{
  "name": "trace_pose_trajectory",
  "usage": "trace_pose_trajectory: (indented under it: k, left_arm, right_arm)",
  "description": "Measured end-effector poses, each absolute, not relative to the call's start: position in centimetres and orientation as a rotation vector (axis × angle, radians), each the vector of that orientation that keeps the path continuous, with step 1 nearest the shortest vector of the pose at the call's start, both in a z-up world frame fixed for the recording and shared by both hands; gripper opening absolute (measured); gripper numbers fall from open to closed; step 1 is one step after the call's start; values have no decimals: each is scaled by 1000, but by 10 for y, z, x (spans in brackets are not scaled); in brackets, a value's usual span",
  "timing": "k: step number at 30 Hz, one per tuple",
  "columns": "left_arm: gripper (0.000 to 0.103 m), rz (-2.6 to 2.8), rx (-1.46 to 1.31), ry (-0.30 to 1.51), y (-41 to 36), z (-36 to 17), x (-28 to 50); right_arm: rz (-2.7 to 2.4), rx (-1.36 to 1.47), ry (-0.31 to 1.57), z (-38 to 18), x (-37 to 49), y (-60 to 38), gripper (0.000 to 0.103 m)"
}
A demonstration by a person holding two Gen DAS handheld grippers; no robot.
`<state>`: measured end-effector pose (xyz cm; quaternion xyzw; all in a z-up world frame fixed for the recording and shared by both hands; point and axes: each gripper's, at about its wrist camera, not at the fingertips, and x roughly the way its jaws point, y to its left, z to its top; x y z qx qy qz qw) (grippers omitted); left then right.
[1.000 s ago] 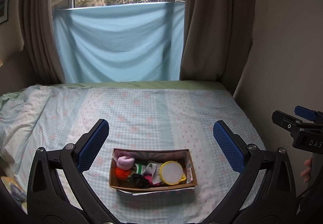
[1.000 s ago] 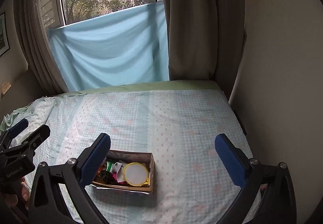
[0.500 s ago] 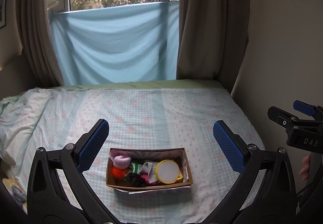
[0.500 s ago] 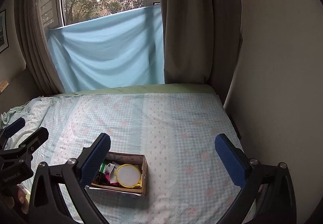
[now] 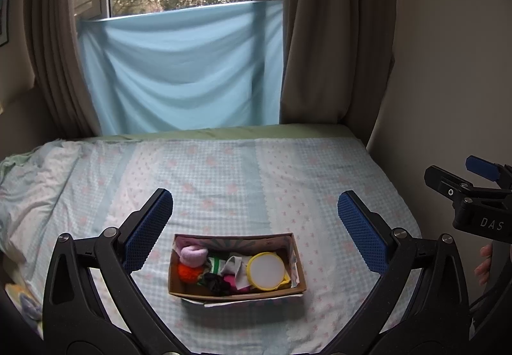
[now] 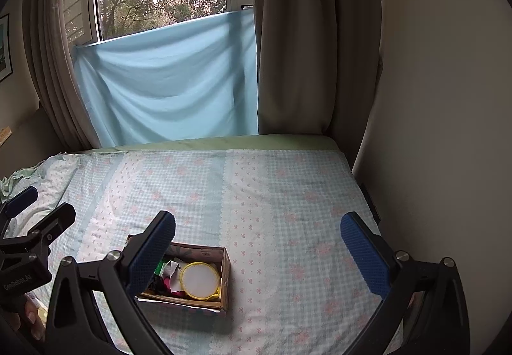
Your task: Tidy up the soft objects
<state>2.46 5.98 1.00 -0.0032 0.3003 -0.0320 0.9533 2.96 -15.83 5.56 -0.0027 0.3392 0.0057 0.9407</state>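
An open cardboard box [image 5: 297,262] sits on the bed near its front edge; it also shows in the right wrist view [image 6: 226,272]. It holds a pink plush piece [image 5: 192,254], an orange pom [image 5: 188,273], black, green and pink cloth scraps [image 5: 220,281] and a yellow-rimmed white round [image 5: 267,270]. My left gripper [image 5: 256,227] is open and empty, above and just behind the box. My right gripper [image 6: 257,246] is open and empty, to the right of the box, and its left finger hides the box's left end.
The bed's checked sheet [image 5: 240,176] runs back to a light blue cloth [image 5: 179,73] hung under the window, with brown curtains on both sides. A beige wall [image 6: 432,131] borders the bed's right edge. Rumpled bedding [image 5: 28,182] lies at the left.
Both grippers have pulled back and tilted up a little, so the box sits lower and smaller in both views. Both stay open and empty.
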Motion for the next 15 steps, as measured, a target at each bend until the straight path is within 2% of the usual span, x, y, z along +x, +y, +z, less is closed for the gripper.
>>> trace_pose_trajectory:
  k: [15]
  left_arm:
    - [103,-68,-18,612,62,6,27]
  right_arm:
    - [0,-23,696,54,33,-156,103]
